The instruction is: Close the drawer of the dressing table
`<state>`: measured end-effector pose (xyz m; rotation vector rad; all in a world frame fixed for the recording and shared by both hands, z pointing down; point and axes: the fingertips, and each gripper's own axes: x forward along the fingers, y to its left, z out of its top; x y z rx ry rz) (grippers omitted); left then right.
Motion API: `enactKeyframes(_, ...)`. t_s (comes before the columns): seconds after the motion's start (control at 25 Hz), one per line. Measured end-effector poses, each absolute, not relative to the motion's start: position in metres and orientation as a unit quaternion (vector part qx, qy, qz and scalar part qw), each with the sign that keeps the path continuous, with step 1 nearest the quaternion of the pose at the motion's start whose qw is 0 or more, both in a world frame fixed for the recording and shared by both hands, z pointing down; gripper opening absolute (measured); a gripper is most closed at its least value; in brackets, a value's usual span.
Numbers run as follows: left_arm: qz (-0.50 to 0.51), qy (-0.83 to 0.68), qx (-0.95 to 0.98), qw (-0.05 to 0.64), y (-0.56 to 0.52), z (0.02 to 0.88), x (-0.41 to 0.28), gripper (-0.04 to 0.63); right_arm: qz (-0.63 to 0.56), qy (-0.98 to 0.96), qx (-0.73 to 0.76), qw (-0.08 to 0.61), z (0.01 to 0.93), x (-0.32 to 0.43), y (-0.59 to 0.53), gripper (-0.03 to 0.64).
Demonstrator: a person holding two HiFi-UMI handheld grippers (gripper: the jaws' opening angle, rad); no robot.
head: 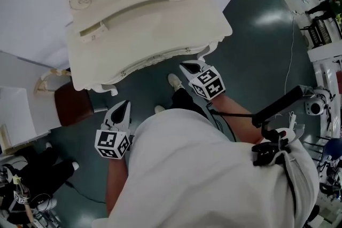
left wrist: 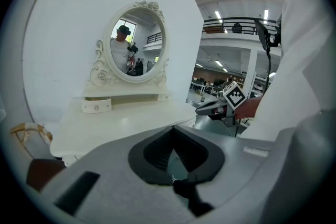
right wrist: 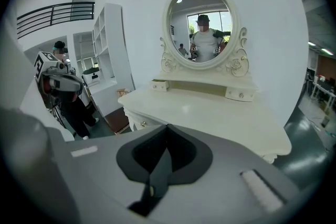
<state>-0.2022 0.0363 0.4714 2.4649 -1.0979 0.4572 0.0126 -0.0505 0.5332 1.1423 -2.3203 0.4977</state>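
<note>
Your right gripper had its jaws pressed together, holding nothing, with its tip just beside the near edge of the dressing table. Your left gripper, likewise closed and empty, sat a little nearer you. The drawer lay beyond both, its front running left to right under the tabletop. Your right hand seemed closer.

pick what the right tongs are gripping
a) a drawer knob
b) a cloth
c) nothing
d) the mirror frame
c: the right tongs are closed on themselves with nothing between them, and the dressing table stands beyond them, untouched.
</note>
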Motion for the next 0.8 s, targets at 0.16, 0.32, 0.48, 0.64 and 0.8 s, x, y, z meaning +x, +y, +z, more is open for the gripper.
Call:
enactKeyframes(0.16,0.164,-0.391,0.883,0.201,0.035,0.473,-0.200,0.002,0.182,-0.853,0.417,0.254,0.535,0.012,-0.049,0.000)
enactKeyframes(0.32,0.166,-0.387,0.884,0.202,0.034,0.475,-0.197,0.002,0.181,-0.853,0.416,0.257,0.538,0.014,-0.048,0.000)
enactKeyframes(0.48,0.165,-0.383,0.886,0.202,0.030,0.478,-0.193,0.003,0.180,-0.852,0.417,0.260,0.539,0.017,-0.048,0.000)
enactKeyframes(0.64,0.165,-0.373,0.890,0.203,0.027,0.483,-0.184,0.003,0.182,-0.850,0.418,0.265,0.543,0.022,-0.046,0.000)
enactKeyframes(0.8,0.165,-0.359,0.894,0.211,0.026,0.492,-0.177,0.003,0.191,-0.842,0.424,0.273,0.550,0.031,-0.033,0.000)
